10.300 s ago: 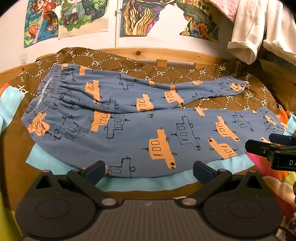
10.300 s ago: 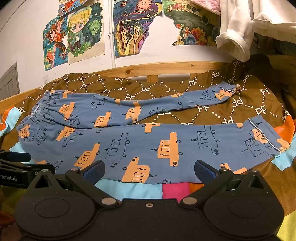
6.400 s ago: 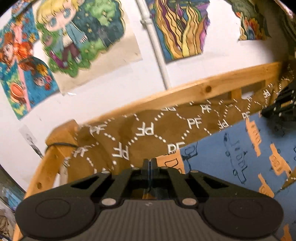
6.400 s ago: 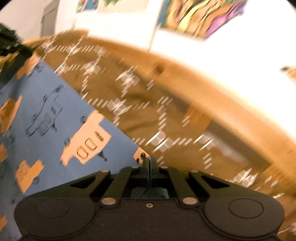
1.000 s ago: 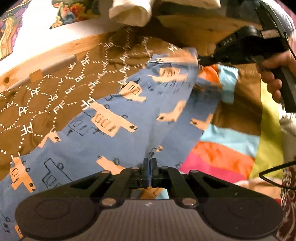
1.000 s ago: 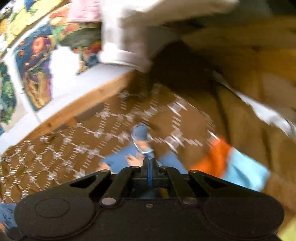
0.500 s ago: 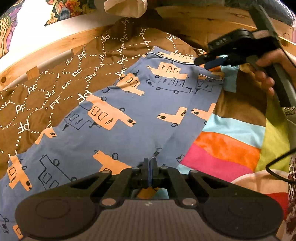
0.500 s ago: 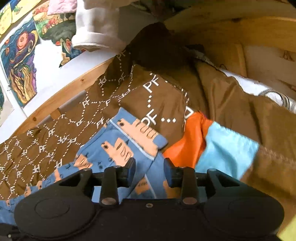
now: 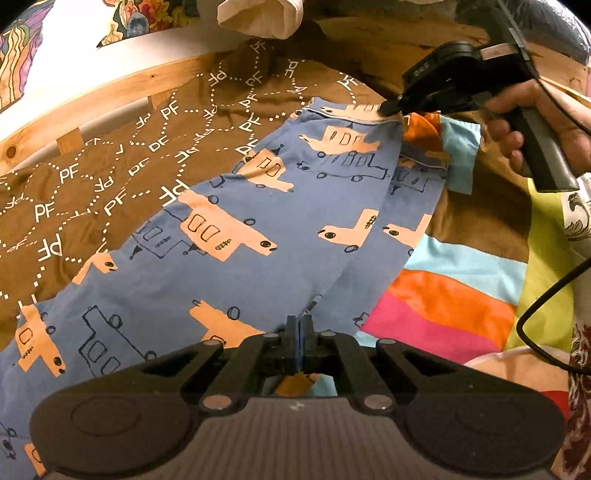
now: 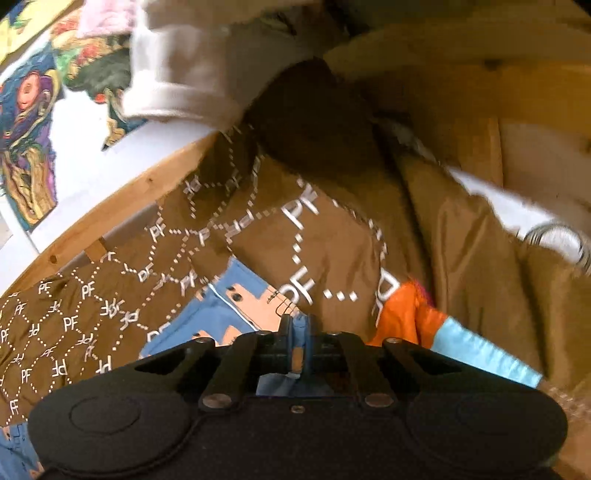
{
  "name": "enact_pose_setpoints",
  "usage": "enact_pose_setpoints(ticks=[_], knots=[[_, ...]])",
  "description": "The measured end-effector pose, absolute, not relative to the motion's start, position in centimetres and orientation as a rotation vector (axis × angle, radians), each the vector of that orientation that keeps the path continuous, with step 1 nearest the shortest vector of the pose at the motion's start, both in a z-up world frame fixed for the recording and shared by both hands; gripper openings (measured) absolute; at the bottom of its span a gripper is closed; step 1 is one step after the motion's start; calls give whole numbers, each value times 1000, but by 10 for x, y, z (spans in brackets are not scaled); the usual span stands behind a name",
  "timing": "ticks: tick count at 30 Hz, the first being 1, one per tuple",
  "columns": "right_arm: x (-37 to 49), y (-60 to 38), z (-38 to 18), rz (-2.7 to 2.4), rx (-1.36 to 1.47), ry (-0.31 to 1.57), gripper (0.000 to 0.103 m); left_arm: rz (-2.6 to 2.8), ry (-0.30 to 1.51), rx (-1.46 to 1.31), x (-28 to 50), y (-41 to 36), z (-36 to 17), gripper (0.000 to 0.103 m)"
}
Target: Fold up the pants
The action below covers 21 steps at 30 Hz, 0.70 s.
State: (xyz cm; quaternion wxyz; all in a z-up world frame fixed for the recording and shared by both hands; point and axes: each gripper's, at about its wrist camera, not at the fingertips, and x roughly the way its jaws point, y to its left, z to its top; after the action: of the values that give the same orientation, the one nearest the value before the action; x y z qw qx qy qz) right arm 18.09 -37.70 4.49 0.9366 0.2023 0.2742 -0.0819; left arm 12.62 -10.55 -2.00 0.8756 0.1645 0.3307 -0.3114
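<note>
Blue pants (image 9: pixel 240 258) printed with orange and outlined trucks lie on the bed, one leg folded over the other. My left gripper (image 9: pixel 300 325) is shut on the near edge of the pants. In the left wrist view my right gripper (image 9: pixel 388 109), held by a hand (image 9: pixel 546 107), pinches the far cuff corner. In the right wrist view the right gripper (image 10: pixel 297 328) has its jaws closing, pads pressed on the cuff (image 10: pixel 236 295), with fabric between them.
A brown blanket (image 9: pixel 92 184) with white lettering covers the bed up to the wooden rail (image 9: pixel 110 88). A striped quilt (image 9: pixel 443 295) lies at the right. A white garment (image 9: pixel 258 18) hangs above. A black cable (image 9: pixel 546 295) loops at the right edge.
The right gripper opened, came down a little and closed on the cuff corner. The upper leg now lies flat over the lower one. The left gripper stayed shut in place.
</note>
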Motion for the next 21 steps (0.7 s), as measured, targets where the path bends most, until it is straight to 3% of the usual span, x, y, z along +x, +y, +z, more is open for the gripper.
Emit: enact_pose_setpoints(ticks=[8, 15, 20, 21], knots=[[133, -380, 67, -159, 439, 560, 5, -696, 688, 395, 117, -90, -4, 0], [117, -385, 32, -194, 418, 659, 5, -715, 729, 445, 119, -93, -18, 0], [109, -372, 21, -200, 312, 620, 19, -731, 780, 349, 122, -78, -12, 6], [106, -368, 23, -207, 273, 603, 28, -731, 788, 326, 121, -72, -10, 7]])
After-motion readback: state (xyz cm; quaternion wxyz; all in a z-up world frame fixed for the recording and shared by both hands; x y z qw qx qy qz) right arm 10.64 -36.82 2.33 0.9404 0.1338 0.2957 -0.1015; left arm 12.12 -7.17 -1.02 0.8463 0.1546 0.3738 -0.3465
